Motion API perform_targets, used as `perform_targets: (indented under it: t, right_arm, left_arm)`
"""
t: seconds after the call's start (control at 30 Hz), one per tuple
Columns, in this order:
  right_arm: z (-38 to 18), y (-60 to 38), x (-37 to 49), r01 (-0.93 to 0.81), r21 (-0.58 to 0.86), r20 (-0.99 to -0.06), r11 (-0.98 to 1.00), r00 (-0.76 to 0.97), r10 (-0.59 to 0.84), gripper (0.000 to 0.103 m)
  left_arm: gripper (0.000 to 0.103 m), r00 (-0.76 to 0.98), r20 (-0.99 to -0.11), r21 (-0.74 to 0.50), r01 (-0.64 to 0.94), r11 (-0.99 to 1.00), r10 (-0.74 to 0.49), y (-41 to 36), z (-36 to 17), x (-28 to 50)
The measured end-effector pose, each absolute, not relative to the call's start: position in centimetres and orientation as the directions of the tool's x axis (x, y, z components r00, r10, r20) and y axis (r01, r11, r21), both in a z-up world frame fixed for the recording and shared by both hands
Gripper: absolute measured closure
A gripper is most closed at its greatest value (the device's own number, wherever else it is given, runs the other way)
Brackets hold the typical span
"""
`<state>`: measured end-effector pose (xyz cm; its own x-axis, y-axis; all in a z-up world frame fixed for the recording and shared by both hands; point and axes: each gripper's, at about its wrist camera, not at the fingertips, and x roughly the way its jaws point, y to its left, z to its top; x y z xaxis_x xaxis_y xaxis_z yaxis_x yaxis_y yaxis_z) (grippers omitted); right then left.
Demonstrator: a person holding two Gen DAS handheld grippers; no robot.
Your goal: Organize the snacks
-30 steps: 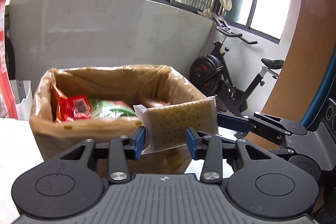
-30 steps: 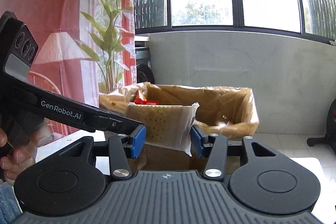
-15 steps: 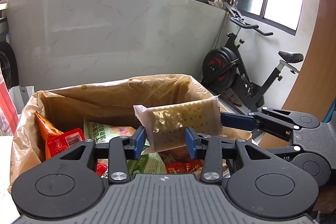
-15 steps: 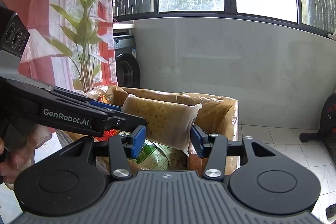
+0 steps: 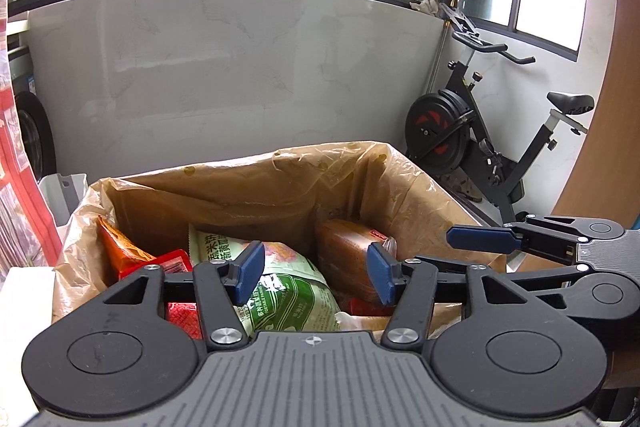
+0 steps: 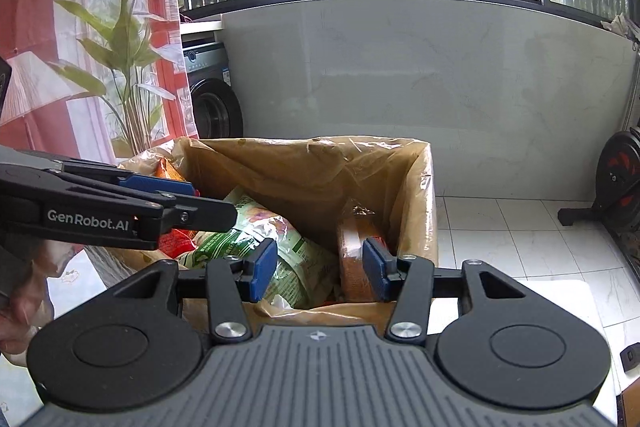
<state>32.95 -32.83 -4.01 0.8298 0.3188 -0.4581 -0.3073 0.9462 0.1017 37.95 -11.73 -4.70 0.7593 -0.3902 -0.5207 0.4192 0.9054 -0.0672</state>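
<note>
Plastic-lined box (image 5: 412, 187) beside exercise bike (image 5: 472, 139)

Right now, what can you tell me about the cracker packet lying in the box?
The cracker packet is a brownish stack of crackers in clear, glossy plastic wrap with a crimped end seal. It stands tilted on its end at the right side of the lined box, leaning toward the right wall, beside the green snack bag. A red wrapper lies at its foot. Neither tool grips it: the left tool is opening with nothing between its pads, and the right tool hangs above it.
</note>
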Motion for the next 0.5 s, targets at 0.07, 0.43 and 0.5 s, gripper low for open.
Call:
perform_targets:
  t: [0.07,0.43,0.5]
  right_arm:
    - [-3.4,-33.1,32.6,-0.295,0.115,-0.450,0.948,0.836,0.315,0.041]
    - [0.8,-32.5,28.4,-0.252,0.093,-0.371,0.963,0.889,0.269,0.002]
    - [1.5,-32.1,27.4,-0.243,0.080,-0.355,0.967,0.899,0.255,0.000]
  left_arm:
    - [0.031,0.781,-0.504,-0.045,0.404,0.914,-0.370,-11.3,-3.8,37.3]
    - [0.008,0.892,-0.374,0.077,0.301,0.950,-0.253,-8.2,1.4,31.7]
    - [0.007,0.903,-0.357,0.087,0.288,0.954,-0.240,-8.0,2.4,30.4]
